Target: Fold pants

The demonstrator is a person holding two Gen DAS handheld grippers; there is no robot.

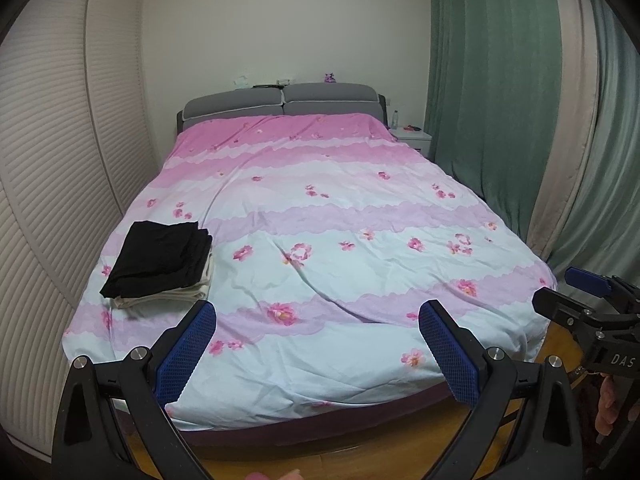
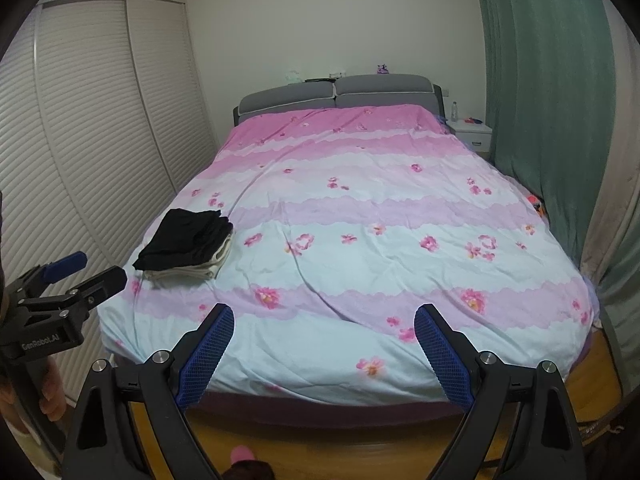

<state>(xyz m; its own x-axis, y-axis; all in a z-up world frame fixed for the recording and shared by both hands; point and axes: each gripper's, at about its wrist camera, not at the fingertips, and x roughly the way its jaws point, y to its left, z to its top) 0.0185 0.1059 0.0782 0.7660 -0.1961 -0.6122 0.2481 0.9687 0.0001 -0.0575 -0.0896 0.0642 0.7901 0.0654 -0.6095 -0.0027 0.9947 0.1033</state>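
both claws, left claw (image 1: 316, 344) and right claw (image 2: 324, 344), wide open, empty, off bed's (image 1: 400, 360) near edge; folded black pants (image 1: 160, 256) on cream garment (image 1: 168, 296), far-left, nearer left claw.

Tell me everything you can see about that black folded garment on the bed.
The black garment is soft, matte cloth folded into a rough rectangle, its layered edges showing on the side toward the bed's middle. It lies flat on top of a folded cream garment, which peeks out below and beside it. The stack sits near the left edge of the floral duvet. Neither gripper touches it.
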